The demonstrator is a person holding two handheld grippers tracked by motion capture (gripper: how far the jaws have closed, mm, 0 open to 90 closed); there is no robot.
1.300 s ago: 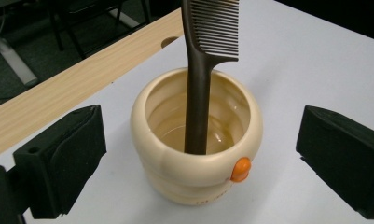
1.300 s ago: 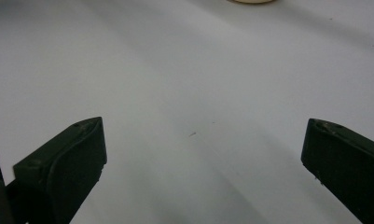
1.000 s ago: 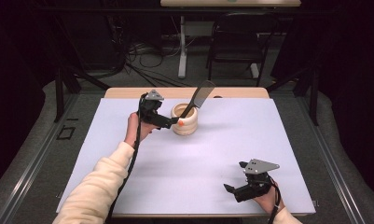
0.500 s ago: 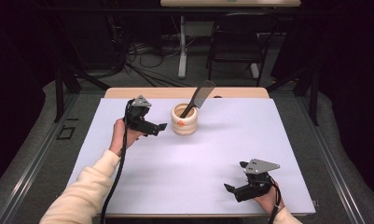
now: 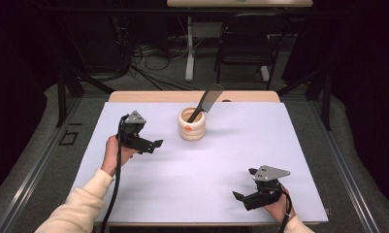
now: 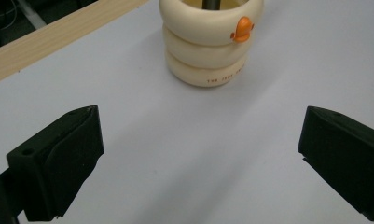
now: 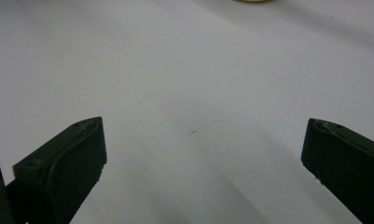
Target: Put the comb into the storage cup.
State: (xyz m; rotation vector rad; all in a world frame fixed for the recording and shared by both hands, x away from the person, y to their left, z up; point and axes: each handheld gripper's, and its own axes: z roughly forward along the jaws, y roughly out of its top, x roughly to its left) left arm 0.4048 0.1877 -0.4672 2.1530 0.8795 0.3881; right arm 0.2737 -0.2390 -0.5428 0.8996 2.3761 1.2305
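So we're looking at what seems like the tail end of this one. Our cream ringed holder (image 5: 192, 124) sits on the white tabletop (image 5: 202, 170) with the black spatula (image 5: 205, 102) standing in it, blade up and leaning away from us, so the "put the tool in the pot" part looks done to us

Our left hand-held gripper (image 5: 154, 144) hovers just to the near-left of the holder, jaws spread wide with nothing between them. From the left gripper view the holder (image 6: 209, 41) is straight ahead of those jaws, apart from them, little orange duck (image 6: 242, 29) on the top ring facing us, and the dark handle drops into the middle

Our right hand-held gripper (image 5: 244, 192) is released too, jaws wide over bare tabletop, well apart from the holder, which lies ahead of it and off to its left

What's left? Honestly not much as far as we can judge, maybe just parking both hands. Nothing else on the tabletop looks like it needs moving
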